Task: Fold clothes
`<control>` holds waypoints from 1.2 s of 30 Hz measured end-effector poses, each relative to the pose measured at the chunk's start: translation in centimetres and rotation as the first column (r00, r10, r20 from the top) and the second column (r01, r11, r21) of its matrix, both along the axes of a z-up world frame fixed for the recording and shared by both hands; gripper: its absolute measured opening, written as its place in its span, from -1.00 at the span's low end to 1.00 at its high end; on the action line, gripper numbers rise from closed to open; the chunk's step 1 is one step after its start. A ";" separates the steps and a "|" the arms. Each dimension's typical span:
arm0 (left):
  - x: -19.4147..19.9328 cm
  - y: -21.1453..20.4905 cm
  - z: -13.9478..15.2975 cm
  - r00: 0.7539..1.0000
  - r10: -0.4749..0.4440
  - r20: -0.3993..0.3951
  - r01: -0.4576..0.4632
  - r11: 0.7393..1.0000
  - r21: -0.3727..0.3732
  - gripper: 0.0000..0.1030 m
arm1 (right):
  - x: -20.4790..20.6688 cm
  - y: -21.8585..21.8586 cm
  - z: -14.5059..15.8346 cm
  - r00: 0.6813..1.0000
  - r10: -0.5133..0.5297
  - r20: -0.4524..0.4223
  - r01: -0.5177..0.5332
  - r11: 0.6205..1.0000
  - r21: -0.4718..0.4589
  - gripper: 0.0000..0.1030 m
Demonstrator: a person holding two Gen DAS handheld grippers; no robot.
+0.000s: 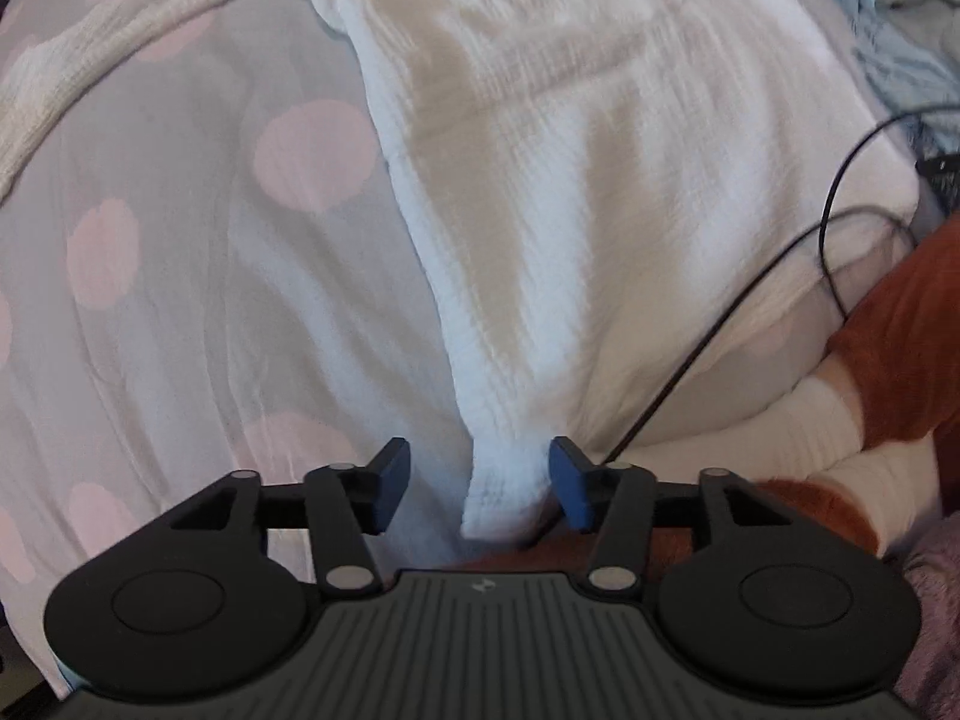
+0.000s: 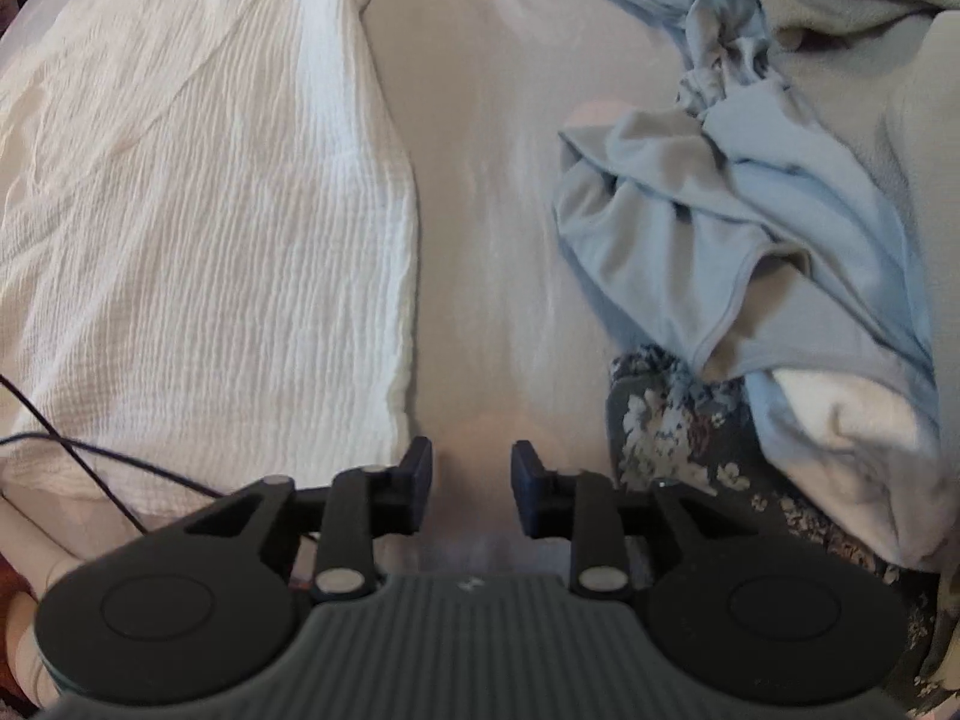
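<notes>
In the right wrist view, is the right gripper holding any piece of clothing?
No. The right gripper has its jaws apart over bare bedsheet, with the white garment lying off to one side.

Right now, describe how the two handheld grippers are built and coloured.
Left gripper and right gripper look alike: black linkage arms with silver pivot pins, two round black discs, a ribbed grey body, and dark blue finger pads. A thin black cable trails beside the left one.
</notes>
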State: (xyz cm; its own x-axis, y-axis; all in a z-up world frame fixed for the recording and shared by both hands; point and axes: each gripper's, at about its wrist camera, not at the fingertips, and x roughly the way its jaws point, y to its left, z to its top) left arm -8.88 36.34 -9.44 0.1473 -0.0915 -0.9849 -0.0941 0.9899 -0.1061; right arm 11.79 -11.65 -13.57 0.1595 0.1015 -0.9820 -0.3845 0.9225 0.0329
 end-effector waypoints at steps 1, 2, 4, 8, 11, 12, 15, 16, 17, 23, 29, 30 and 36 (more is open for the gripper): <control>0.5 0.7 0.7 0.998 0.036 0.059 -0.035 0.999 -0.015 0.00 | 0.4 0.1 0.3 1.000 -0.012 0.025 0.012 1.000 0.012 -0.37; 0.8 1.4 1.2 0.991 0.077 0.108 -0.075 0.997 -0.024 0.00 | 0.7 0.3 0.4 0.998 -0.028 0.048 0.026 0.999 0.028 -0.37; 2.0 2.4 2.0 0.957 0.200 0.211 -0.200 0.980 -0.019 -0.01 | 1.5 0.9 0.6 0.995 -0.060 0.084 0.054 0.996 0.070 -0.37; 4.2 4.1 0.0 0.879 0.360 0.312 -0.373 0.927 -0.019 -0.04 | 3.4 3.3 0.5 0.982 -0.135 0.129 0.110 0.977 0.184 -0.36; 5.4 5.1 -2.3 0.821 0.467 0.328 -0.490 0.871 -0.014 -0.05 | 4.1 5.0 0.3 0.962 -0.170 0.214 0.120 0.966 0.228 -0.35; 6.2 5.0 -3.0 0.796 0.504 0.335 -0.532 0.847 -0.008 -0.05 | 4.4 5.3 -0.1 0.953 -0.175 0.248 0.115 0.964 0.240 -0.35; 7.1 4.8 -5.0 0.765 0.541 0.349 -0.581 0.814 0.009 -0.07 | 5.3 5.7 -1.8 0.932 -0.188 0.309 0.102 0.956 0.274 -0.35; 7.5 4.6 -5.7 0.772 0.538 0.339 -0.579 0.815 0.026 -0.07 | 5.4 5.8 -2.2 0.929 -0.190 0.317 0.100 0.955 0.279 -0.35; 7.8 4.4 -6.3 0.784 0.527 0.329 -0.570 0.820 0.045 -0.07 | 5.4 5.9 -2.6 0.930 -0.187 0.315 0.097 0.955 0.281 -0.35; 8.2 3.5 -7.2 0.806 0.486 0.338 -0.557 0.816 0.154 0.12 | 5.5 7.1 -4.4 0.946 -0.138 0.294 0.087 0.980 0.181 -0.35; 6.9 4.7 -5.8 0.751 0.519 0.409 -0.622 0.763 0.176 0.02 | 5.3 5.3 -2.7 0.897 -0.232 0.375 0.186 0.970 0.156 -0.34; 6.5 5.3 -5.1 0.719 0.540 0.438 -0.653 0.741 0.157 0.03 | 5.3 5.2 -2.1 0.888 -0.239 0.394 0.190 0.969 0.161 -0.34; 4.9 10.5 -1.5 0.558 0.628 0.542 -0.735 0.678 -0.029 0.06 | 5.2 5.7 1.2 0.834 -0.273 0.480 0.167 0.953 0.253 -0.06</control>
State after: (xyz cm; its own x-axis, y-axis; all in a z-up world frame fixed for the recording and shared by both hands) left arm -4.02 46.88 -10.97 0.5290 0.4064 -0.7449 -0.7389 0.6523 -0.1688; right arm 17.00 -5.94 -12.35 0.6670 0.1815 -0.7226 -0.1842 0.9799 0.0760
